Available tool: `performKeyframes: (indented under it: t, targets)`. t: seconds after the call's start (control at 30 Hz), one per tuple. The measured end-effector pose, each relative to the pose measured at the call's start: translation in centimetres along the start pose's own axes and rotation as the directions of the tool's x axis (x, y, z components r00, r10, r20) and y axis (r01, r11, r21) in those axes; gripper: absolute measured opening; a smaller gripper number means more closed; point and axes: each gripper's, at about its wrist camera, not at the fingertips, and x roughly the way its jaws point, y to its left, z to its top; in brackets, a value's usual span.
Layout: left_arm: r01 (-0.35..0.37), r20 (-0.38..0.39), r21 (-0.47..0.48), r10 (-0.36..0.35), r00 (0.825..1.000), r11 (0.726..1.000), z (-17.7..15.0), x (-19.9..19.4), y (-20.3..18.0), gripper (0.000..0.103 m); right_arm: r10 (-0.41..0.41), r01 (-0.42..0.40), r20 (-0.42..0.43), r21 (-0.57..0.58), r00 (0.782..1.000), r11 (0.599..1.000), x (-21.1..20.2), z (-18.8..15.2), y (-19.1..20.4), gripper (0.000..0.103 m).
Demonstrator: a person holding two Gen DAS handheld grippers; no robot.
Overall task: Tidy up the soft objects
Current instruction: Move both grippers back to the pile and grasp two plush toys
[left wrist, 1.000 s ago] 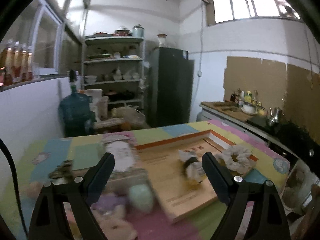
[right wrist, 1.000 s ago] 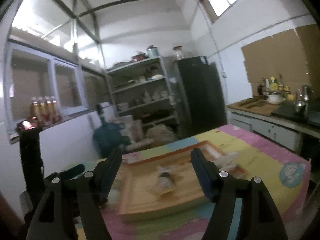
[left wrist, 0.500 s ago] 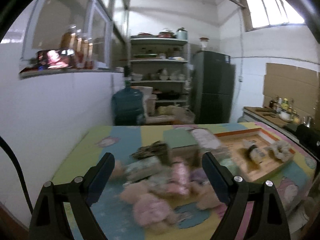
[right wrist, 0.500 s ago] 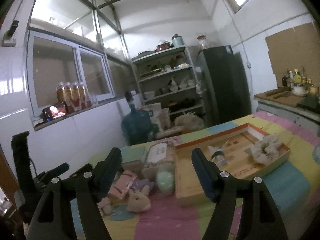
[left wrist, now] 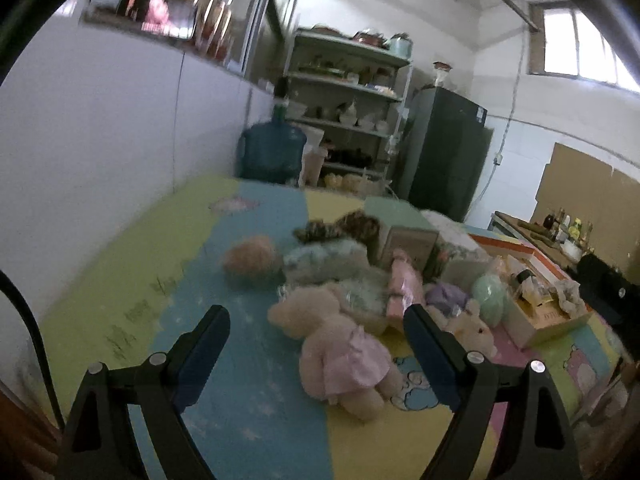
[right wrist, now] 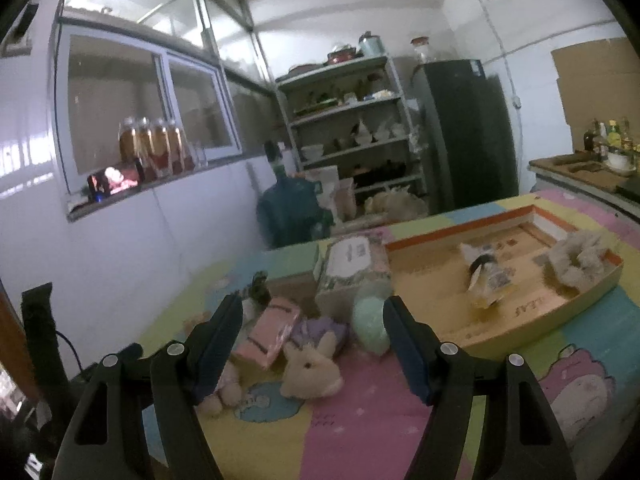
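Left gripper (left wrist: 316, 326) fingers spread wide, empty, above the tabletop (left wrist: 132, 264); plush bear in pink dress (left wrist: 340, 352) between them at 12 o'clock. Right gripper (right wrist: 314, 318) also released, empty; cream bunny plush (right wrist: 310, 368) just below the gap, green ball (right wrist: 372, 320) by the right finger. Wooden tray (right wrist: 532, 322) at 2 o'clock holds a fluffy scrunchie (right wrist: 576, 262).
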Motion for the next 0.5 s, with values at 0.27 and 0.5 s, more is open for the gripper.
performKeyframes:
  t: [0.27, 0.5]
  targets:
    - [-0.007, -0.079, -0.03, 0.005, 0.997, 1.0, -1.3, 2.5, 0.2, 0.087, 0.002, -0.001, -0.073, 0.013, 0.997, 1.0, 2.5, -1.5, -0.6, 0.074]
    - [-0.011, -0.121, -0.051, 0.005, 0.993, 0.999, -1.7, 4.0, 0.3, 0.086, 0.014, -0.012, -0.107, 0.016, 0.994, 1.0, 3.7, -2.1, -1.0, 0.074]
